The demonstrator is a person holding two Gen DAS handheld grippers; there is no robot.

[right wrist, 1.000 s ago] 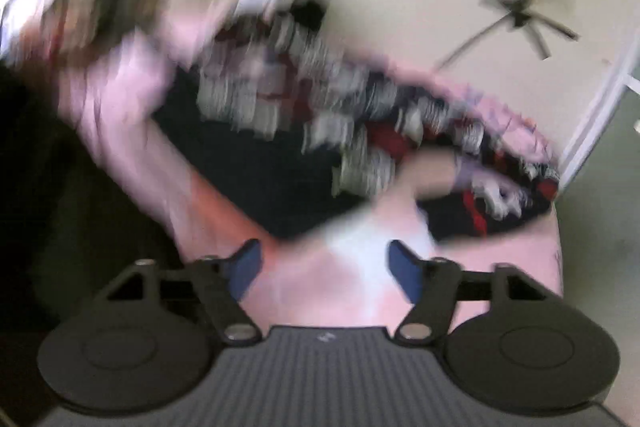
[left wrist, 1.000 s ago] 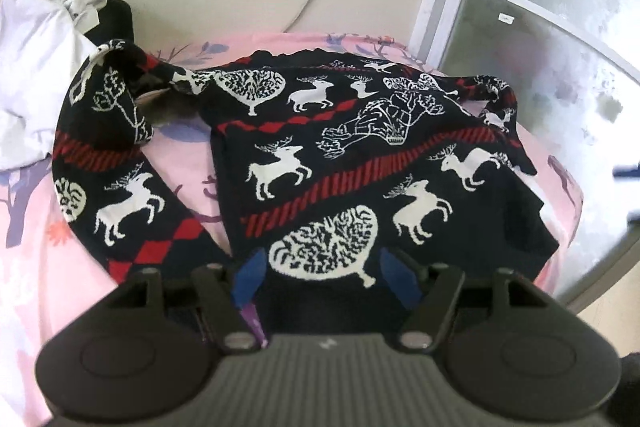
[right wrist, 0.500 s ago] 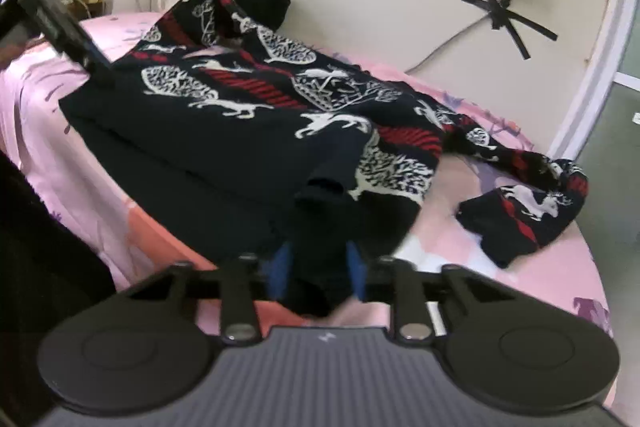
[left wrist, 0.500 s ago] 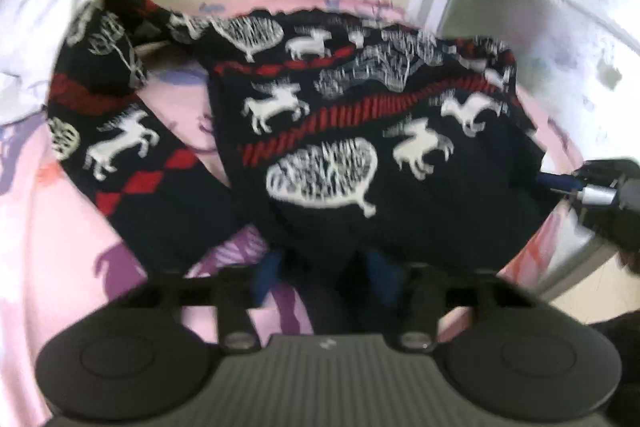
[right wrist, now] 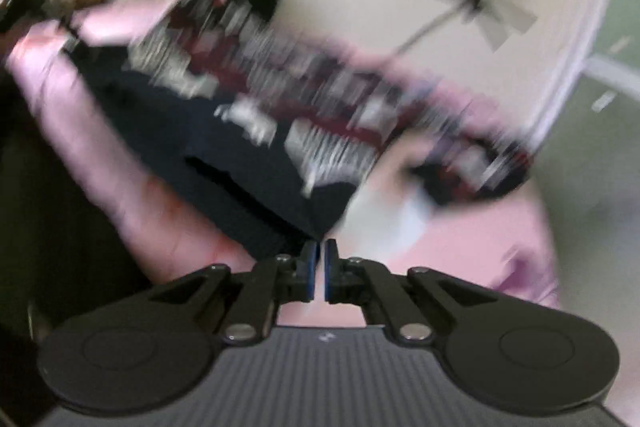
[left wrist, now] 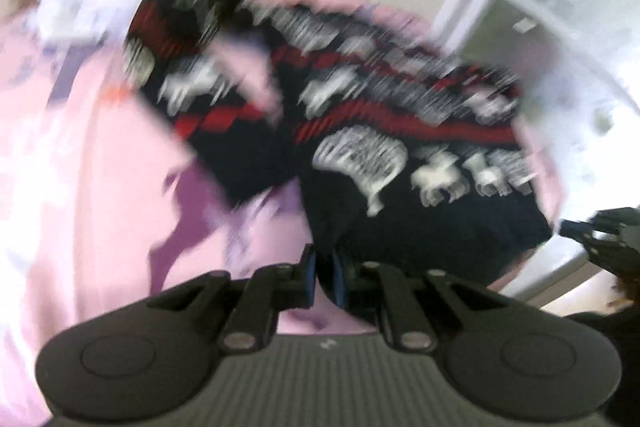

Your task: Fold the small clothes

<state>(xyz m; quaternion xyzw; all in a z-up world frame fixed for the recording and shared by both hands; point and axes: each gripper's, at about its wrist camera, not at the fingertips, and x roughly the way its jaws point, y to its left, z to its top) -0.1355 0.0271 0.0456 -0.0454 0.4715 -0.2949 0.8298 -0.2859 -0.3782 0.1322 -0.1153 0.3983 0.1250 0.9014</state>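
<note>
Sweater hem now pinched in both narrowed claws, left claw, right claw, views blurred.

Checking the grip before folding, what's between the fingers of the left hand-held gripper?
In the left wrist view, the dark hem of the sweater is pinched between the nearly closed blue pads of the left hand-held gripper.

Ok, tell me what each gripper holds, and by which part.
Both hold the black patterned sweater by its bottom hem: left gripper at one corner, right gripper at the other.
</note>
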